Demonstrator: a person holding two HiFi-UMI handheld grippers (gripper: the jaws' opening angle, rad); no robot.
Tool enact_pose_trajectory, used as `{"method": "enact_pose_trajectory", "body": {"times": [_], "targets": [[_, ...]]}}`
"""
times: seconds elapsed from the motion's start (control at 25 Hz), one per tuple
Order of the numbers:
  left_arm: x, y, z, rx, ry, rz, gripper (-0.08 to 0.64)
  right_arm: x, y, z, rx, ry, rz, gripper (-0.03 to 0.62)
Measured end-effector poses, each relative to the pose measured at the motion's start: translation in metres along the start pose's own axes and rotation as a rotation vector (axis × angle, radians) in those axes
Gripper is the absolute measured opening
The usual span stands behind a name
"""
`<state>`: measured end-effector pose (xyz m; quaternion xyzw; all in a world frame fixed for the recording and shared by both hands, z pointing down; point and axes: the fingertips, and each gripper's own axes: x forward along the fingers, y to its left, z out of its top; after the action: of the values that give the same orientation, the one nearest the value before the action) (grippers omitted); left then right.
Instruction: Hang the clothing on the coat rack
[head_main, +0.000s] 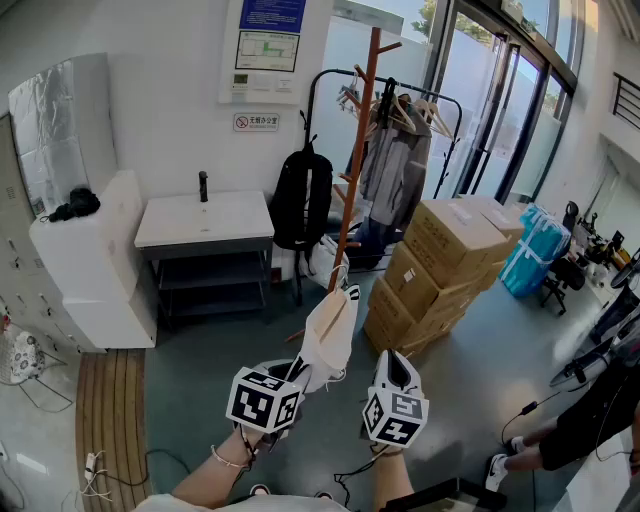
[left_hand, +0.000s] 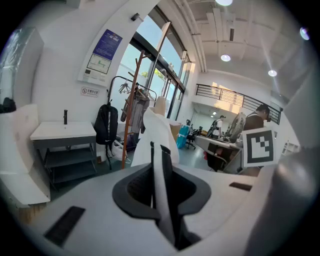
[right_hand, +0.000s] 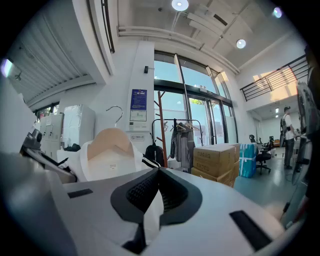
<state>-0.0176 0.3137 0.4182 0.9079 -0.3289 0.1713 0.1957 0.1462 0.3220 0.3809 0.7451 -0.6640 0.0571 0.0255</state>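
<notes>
A white garment (head_main: 330, 335) with a dark trim hangs on a pale wooden hanger between my two grippers. In the right gripper view the hanger (right_hand: 111, 144) and its wire hook (right_hand: 116, 112) show up front to the left. My left gripper (head_main: 298, 374) is shut on a fold of the white garment (left_hand: 156, 131), which rises from its jaws. My right gripper (head_main: 392, 364) is shut on another strip of the white cloth (right_hand: 151, 212). The brown wooden coat rack (head_main: 357, 150) stands straight ahead, beyond the garment, its pegs high up.
Behind the coat rack is a black rail (head_main: 440, 100) with a grey coat (head_main: 395, 165) and hangers. A black backpack (head_main: 302, 200) hangs to the left of it. Stacked cardboard boxes (head_main: 440, 265) sit to the right. A white-topped table (head_main: 205, 220) and white cabinet (head_main: 90, 260) line the left wall.
</notes>
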Motion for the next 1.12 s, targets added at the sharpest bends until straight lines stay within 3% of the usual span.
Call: {"method": "enact_pose_trajectory", "body": {"times": [0.68, 1.12], "targets": [[-0.010, 0.031, -0.008, -0.055, 0.001, 0.015, 0.051, 0.009, 0.029, -0.001, 0.006, -0.020, 0.052, 0.021], [-0.025, 0.090, 0.001, -0.051, 0.004, -0.001, 0.051, 0.039, 0.077, -0.018, 0.064, 0.009, 0.022, 0.023]]}}
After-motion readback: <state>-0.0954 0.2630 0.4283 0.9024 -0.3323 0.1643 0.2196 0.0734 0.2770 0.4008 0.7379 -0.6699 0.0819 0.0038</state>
